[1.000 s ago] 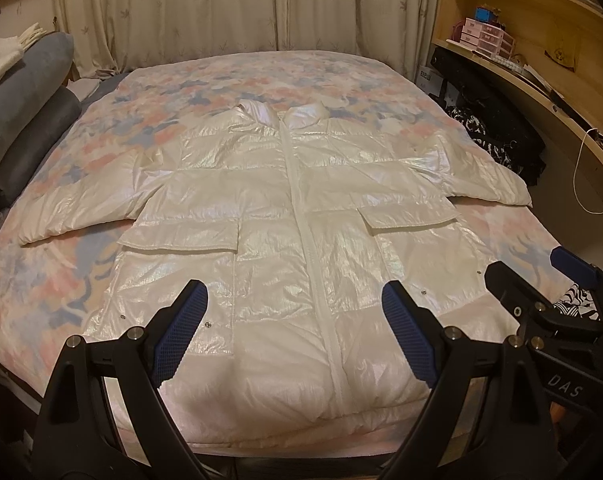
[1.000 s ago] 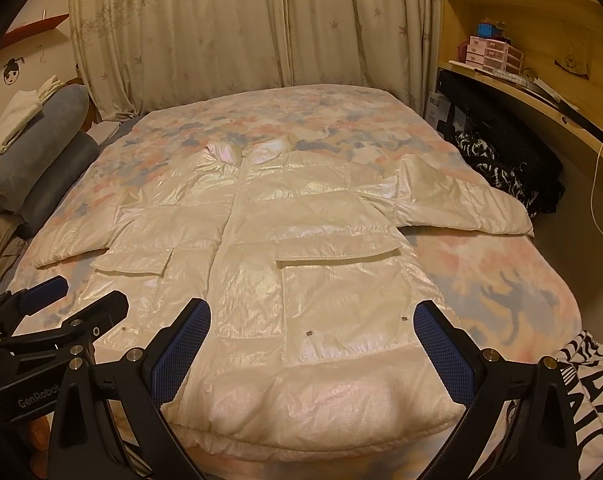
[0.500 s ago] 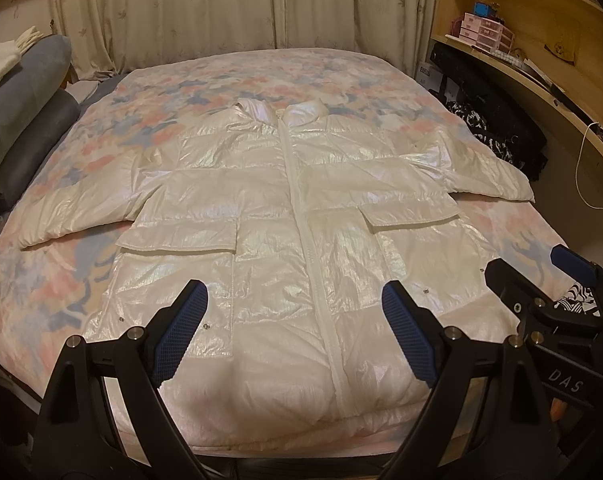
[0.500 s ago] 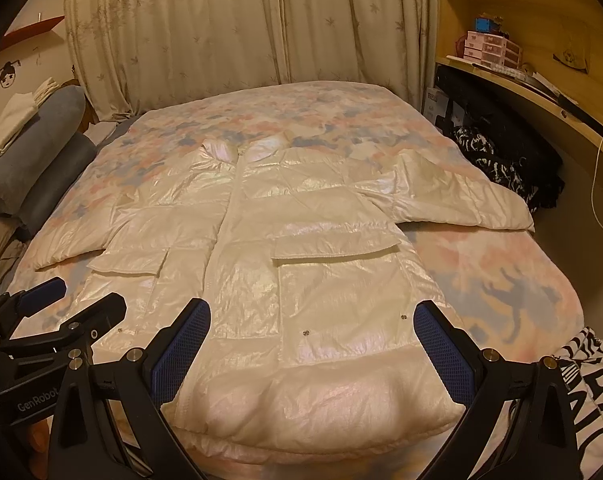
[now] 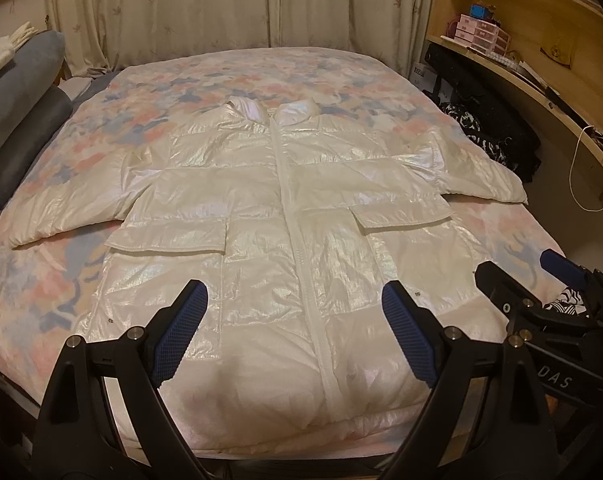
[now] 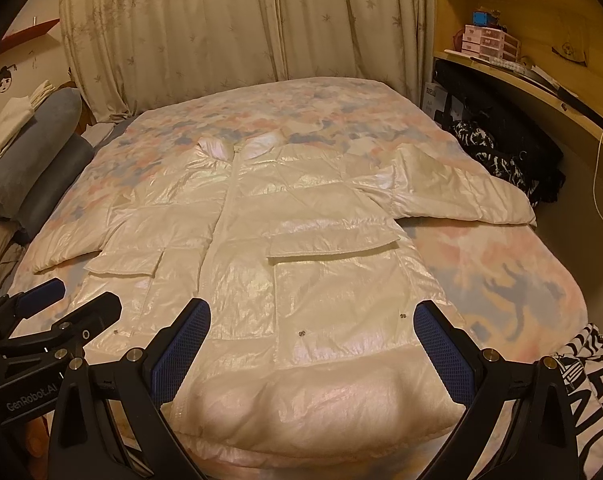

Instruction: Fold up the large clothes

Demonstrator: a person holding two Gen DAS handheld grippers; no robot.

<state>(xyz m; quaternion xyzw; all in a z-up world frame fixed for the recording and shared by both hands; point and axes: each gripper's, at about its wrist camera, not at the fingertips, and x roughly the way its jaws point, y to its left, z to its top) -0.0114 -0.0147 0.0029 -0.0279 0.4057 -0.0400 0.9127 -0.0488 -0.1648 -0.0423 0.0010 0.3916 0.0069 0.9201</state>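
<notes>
A large shiny white puffer jacket (image 5: 285, 220) lies flat and face up on the bed, zipped, collar far, both sleeves spread out sideways; it also shows in the right wrist view (image 6: 293, 248). My left gripper (image 5: 293, 320) is open and empty, held above the jacket's hem near the zipper. My right gripper (image 6: 311, 344) is open and empty above the hem's right half. The right gripper also shows at the right edge of the left wrist view (image 5: 541, 300), and the left gripper at the left edge of the right wrist view (image 6: 57, 320).
The bed (image 5: 333, 76) has a floral pink and blue cover. Grey bolsters (image 5: 17, 112) lie along its left side. A wooden desk with shelves (image 5: 541, 80) and dark clothes (image 5: 497, 136) stand at the right. Black-and-white fabric (image 6: 589, 364) lies at the bed's near right corner. Curtains (image 6: 261, 28) hang behind.
Both grippers have drifted slightly back and up from the bed; the jacket sits a little lower in both views. The jaws stay open and the jacket has not moved.
</notes>
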